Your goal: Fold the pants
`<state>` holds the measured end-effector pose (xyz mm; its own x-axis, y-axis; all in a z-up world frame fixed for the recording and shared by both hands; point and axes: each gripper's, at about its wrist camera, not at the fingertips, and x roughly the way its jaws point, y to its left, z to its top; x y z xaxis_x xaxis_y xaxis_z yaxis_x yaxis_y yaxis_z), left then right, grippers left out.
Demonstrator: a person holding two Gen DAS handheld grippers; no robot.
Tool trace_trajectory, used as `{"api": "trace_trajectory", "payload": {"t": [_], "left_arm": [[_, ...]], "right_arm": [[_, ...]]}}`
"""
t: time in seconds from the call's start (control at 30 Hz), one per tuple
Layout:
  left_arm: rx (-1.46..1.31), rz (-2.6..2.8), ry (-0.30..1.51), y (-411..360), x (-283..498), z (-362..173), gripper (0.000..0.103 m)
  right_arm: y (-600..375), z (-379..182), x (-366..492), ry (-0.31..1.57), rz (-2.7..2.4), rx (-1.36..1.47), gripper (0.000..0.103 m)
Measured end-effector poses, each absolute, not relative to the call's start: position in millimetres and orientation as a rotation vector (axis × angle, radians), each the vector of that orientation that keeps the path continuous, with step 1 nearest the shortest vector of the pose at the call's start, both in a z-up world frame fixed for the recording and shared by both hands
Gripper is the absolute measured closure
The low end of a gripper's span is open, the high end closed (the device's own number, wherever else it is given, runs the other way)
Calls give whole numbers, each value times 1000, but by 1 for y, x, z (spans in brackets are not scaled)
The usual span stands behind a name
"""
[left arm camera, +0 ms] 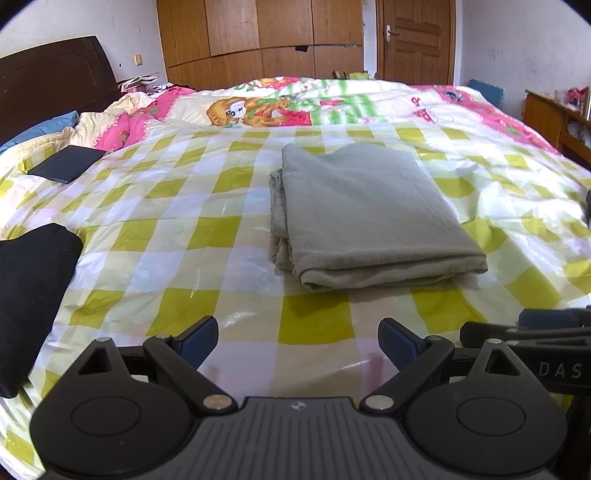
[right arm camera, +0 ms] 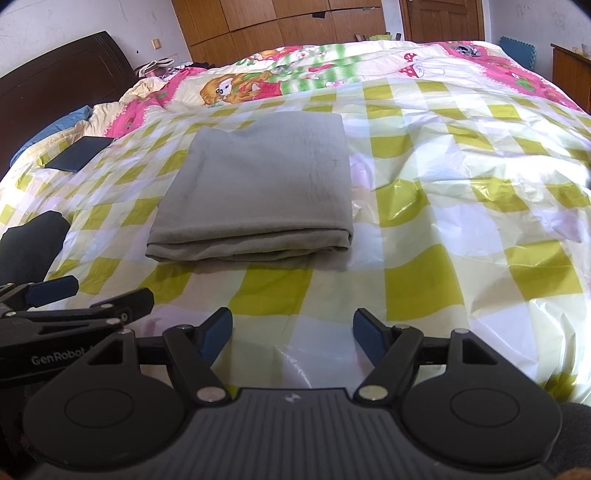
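The pants [left arm camera: 369, 218] are seen folded into a thick, roughly rectangular stack of soft grey-green cloth, matte and faintly creased on top. Several layers are shown at the near edge, rounded at the folds, with looser edges bunched along the stack's left side in the left wrist view. The stack is laid near the middle of the bed, on a glossy plastic sheet [left arm camera: 207, 206] checked in yellow-green and white, which is wrinkled and catches the light.

Beyond the sheet, a quilt [left arm camera: 295, 107] printed with cartoon bears and mushrooms in pink and green is spread. A flat, dark rectangular tablet [left arm camera: 66, 162] is laid at the sheet's left edge, and a black, matte garment [left arm camera: 33, 291] is bunched at the near left. A dark wooden headboard [left arm camera: 51, 85] is seen at the left, and panelled wooden wardrobes [left arm camera: 258, 33] and a door [left arm camera: 417, 37] at the far wall.

The left gripper [left arm camera: 298, 341] is held over the sheet just short of the stack, its blue ribbed pads apart, with nothing between them. The right gripper [right arm camera: 292, 334] is held likewise, its jaws spread wide and empty. Neither is touching the pants. Both are built of black angular links on a ridged grey base.
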<state>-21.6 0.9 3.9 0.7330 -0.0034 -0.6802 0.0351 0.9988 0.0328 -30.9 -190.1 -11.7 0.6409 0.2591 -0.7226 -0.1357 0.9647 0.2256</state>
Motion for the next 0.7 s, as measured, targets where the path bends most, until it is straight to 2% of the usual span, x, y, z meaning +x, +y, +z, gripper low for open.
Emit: {"api": "trace_trajectory", "payload": {"t": [0.7], "left_arm": [[51, -33, 746, -2, -21, 4, 0]], "right_arm": [[-193, -11, -31, 850, 208, 153, 30]]}}
